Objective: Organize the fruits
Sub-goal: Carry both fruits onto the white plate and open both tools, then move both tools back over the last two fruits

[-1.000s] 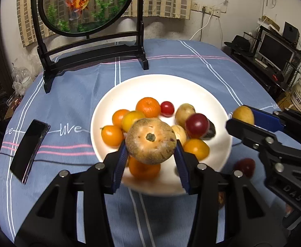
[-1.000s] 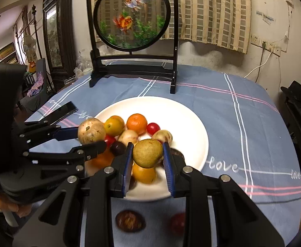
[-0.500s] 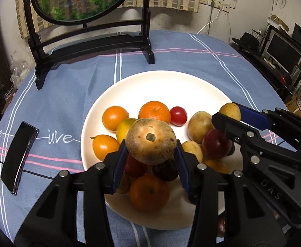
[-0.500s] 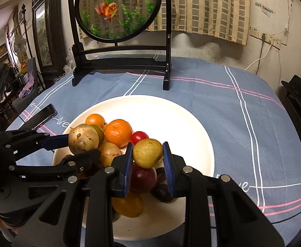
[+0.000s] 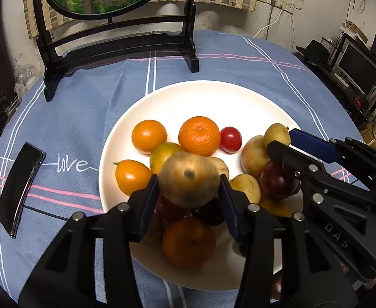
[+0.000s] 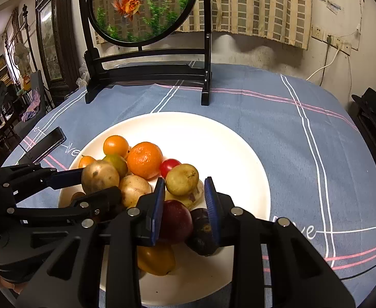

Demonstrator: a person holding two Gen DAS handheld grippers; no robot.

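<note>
Both grippers hang over the white round ceramic plate point(image 5: 177, 97) on the blue-clothed bench point(image 5: 90, 102), low enough to drop fruit onto the pile. The left gripper point(image 5: 189, 190) has fingers opening around the big round brown-speckled fruit point(image 5: 189, 177), pads barely off it. The right gripper point(image 6: 185, 195) has fingers opening too, and the small yellow-green fruit point(image 6: 182, 179) already sits free on the heap of oranges and plums, likely so it won't roll.

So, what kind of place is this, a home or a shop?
Most likely a home living room: a round table under a blue "love" cloth, a goldfish screen on a dark wooden stand, and a monitor on a cluttered side shelf.
</note>
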